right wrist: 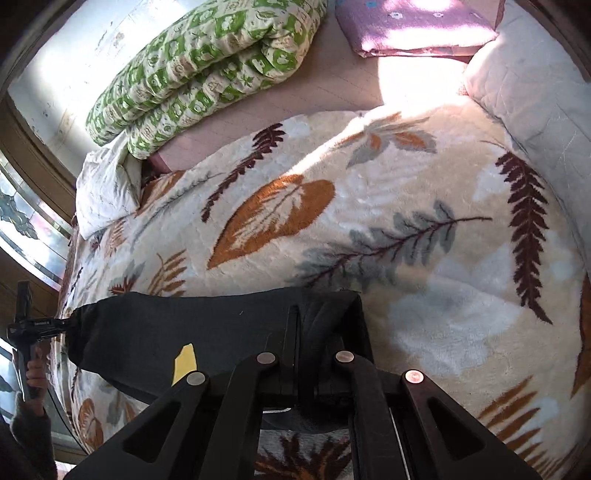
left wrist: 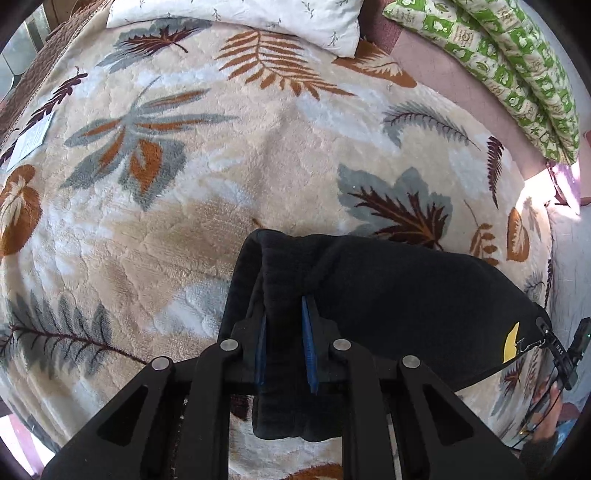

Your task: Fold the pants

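Note:
The black pants (left wrist: 399,302) hang stretched between my two grippers above a leaf-patterned blanket (left wrist: 229,177). My left gripper (left wrist: 284,310) is shut on the ribbed edge at the pants' left end, blue pads pressing the bunched cloth. My right gripper (right wrist: 301,317) is shut on the other end of the pants (right wrist: 192,328), at their right corner. A yellow tag (left wrist: 511,341) sits on the cloth; it also shows in the right wrist view (right wrist: 184,363). The right gripper shows at the far right of the left wrist view (left wrist: 554,343), and the left gripper at the far left of the right wrist view (right wrist: 55,325).
A white pillow (left wrist: 258,18) lies at the bed's head. A folded green-and-white quilt (right wrist: 207,70) and a pink folded cloth (right wrist: 417,29) lie on the pink sheet (right wrist: 332,81) beyond the blanket (right wrist: 406,229). A window (right wrist: 22,221) is at the left.

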The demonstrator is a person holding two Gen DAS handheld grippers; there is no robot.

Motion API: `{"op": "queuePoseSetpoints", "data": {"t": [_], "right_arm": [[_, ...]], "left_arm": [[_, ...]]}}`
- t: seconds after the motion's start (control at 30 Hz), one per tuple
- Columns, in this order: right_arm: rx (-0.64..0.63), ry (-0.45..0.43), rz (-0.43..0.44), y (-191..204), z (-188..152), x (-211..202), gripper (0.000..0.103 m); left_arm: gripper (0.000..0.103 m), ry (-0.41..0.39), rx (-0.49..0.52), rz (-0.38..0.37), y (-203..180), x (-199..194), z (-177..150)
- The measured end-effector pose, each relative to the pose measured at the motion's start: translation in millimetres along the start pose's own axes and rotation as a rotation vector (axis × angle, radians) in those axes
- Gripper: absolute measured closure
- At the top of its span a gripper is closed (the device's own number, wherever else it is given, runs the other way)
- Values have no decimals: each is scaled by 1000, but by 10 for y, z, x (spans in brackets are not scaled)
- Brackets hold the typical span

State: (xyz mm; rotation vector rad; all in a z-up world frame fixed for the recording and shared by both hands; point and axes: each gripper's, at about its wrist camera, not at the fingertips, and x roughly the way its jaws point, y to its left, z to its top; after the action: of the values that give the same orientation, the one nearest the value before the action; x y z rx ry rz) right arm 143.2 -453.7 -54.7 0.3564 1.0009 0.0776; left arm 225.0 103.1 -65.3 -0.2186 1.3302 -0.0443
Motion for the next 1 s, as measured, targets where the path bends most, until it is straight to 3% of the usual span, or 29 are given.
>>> {"op": "queuePoseSetpoints", "data": {"t": [0.13,0.2,0.27,0.4,0.53,0.67,0.77,0.8,0.83,0.87,0.9,1.0], "right_arm": [[13,60,-7,-128,-163,195,93],[82,48,77,-226,-195,150,90],[162,22,142,-333,-248,38,72],[213,0,155,-412,-412,-157,65],[250,21,155,-450,-512,-140,65],[320,17,183,-488,-520,-65,65],[342,22,174,-494,-529,-37,67],[340,19,165,-490,-525,-39,68],[333,24,154,-476,-517,-33,71],[320,27,134,-458,-505,-33,87],[296,29,101,-431,-486,-38,97],[252,-8,90,-339,-397,-161,99]], "left_arm": [[89,17,-16,-30,32,-18,18],[89,29,-5,-52,42,-48,7],[89,33,0,-92,72,-99,-34],[87,44,25,-146,117,-186,-155],[74,85,35,-198,153,-167,-273],[70,135,66,-207,130,-77,-400],[71,104,54,-152,110,-69,-432],[81,93,43,-145,115,-88,-422],[81,83,29,-134,128,-122,-401],[81,62,23,-114,139,-176,-378],[81,32,34,-84,133,-243,-355],[81,-27,94,35,103,-352,-337]]}}
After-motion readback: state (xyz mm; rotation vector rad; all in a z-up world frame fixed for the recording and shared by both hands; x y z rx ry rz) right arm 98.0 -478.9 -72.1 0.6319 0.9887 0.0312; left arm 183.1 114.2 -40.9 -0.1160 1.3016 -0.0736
